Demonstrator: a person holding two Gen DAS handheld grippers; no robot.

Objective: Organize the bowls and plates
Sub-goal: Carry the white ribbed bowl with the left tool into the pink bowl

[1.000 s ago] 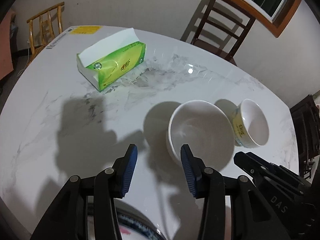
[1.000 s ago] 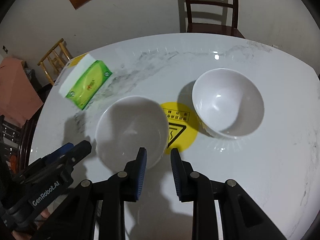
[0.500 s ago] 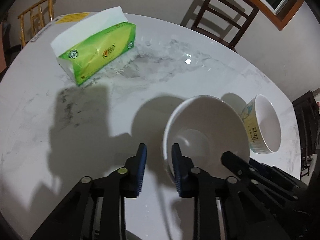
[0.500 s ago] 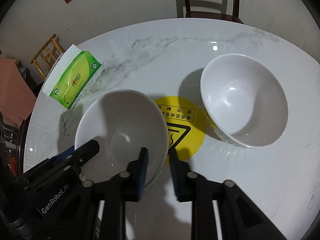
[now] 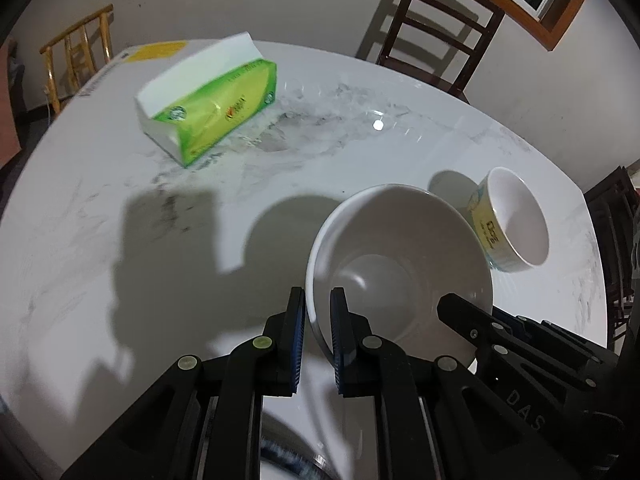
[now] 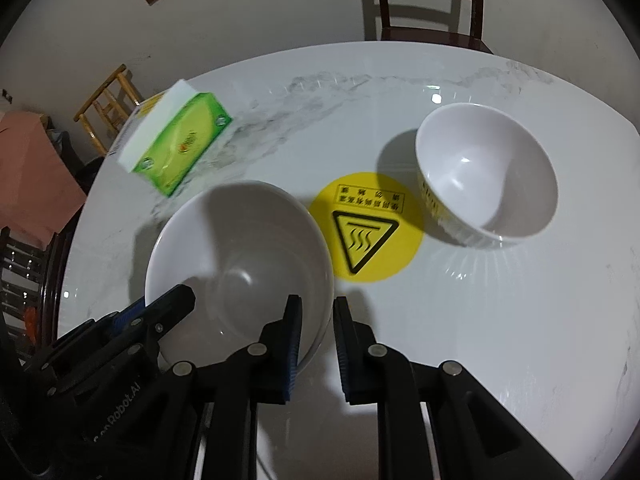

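A plain white bowl [image 5: 400, 264] [image 6: 240, 256] is held over the white marble table [image 5: 100, 240]. My left gripper [image 5: 318, 328] is shut on its left rim. My right gripper [image 6: 317, 332] is shut on its right rim. Each gripper shows in the other's view, at the bowl's opposite side. A second white bowl with yellow print on its side [image 5: 510, 220] [image 6: 486, 174] stands on the table to the right, apart from the held bowl.
A green tissue box [image 5: 208, 104] [image 6: 176, 148] lies at the far left. A round yellow hot-surface sticker [image 6: 366, 226] marks the table between the bowls. Wooden chairs [image 5: 436, 28] [image 6: 424, 0] stand behind the table. A shiny round object [image 5: 288, 456] shows under my left gripper.
Both grippers have moved in on the plain bowl and closed on opposite rims. The bowl now sits tilted and lifted, closer to both cameras.
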